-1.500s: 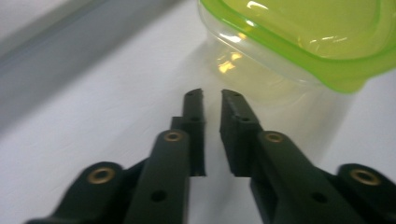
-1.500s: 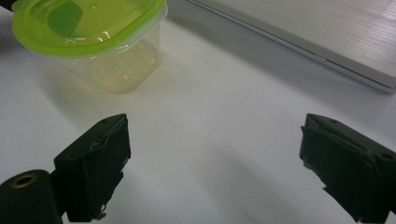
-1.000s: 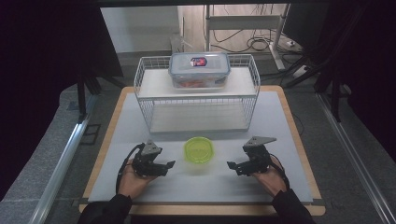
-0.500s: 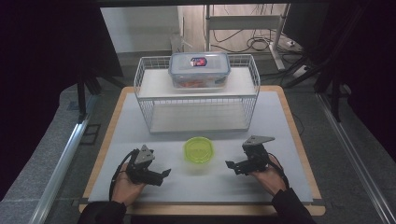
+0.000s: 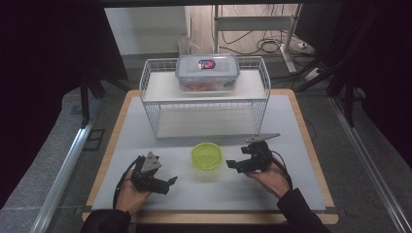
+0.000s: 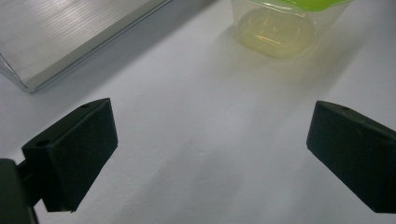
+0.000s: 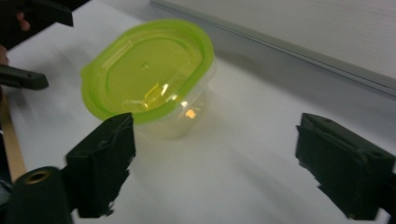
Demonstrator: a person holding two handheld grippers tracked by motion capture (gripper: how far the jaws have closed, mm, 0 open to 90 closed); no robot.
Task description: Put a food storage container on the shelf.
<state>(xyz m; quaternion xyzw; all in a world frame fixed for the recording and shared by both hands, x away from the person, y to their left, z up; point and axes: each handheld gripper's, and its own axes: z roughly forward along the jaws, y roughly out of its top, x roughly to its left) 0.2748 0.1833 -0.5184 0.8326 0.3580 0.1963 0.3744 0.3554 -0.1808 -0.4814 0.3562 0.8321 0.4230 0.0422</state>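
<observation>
A lab: dark curtains, floor cables, bare test table.

- In the left gripper view, the tub is cut by the top edge; its green lid shows as a sliver.
- The same view clips the rack's base at the top and left edges.
- The right gripper view crops the other gripper at its left edge (2 dark jaw tips, blurred).
- In the high view, what lies in the clear box is a reddish blur, and its label is too small to read.
- The high view's bottom edge cuts both sleeves.
- The room beyond the table is too dark to make out.
</observation>
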